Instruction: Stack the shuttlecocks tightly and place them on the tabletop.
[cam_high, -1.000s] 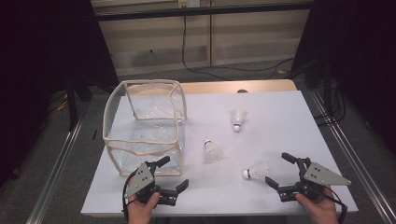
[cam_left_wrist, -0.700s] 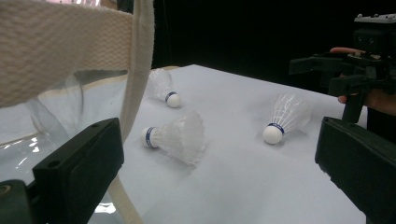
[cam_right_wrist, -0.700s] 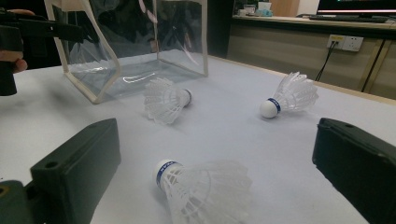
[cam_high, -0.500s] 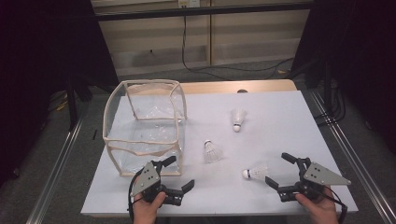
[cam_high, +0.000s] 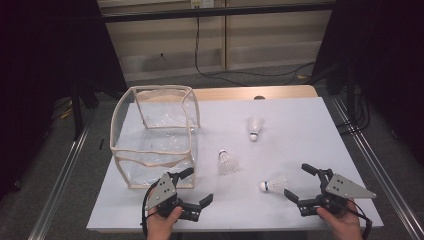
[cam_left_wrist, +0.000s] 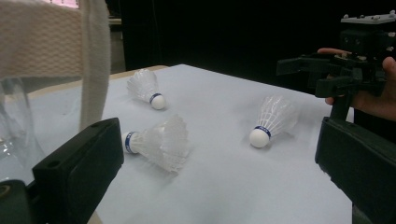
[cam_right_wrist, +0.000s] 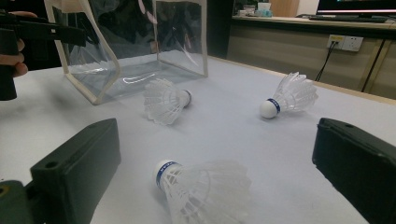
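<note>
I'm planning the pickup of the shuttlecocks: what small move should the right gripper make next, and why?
Probably ease the right gripper forward so its jaws straddle the nearest shuttlecock. The jaws stand open and empty, and that shuttlecock lies on its side just ahead of them on the white table, with its cork toward the clear box, where it would likely go.

Glossy clear plastic box (cam_high: 155, 145) edged in woven cloth tape; white feathery shuttlecocks (cam_right_wrist: 205, 191) with smooth caps; matt black plastic grippers (cam_high: 309, 187); smooth matt white table (cam_high: 300, 130).
</note>
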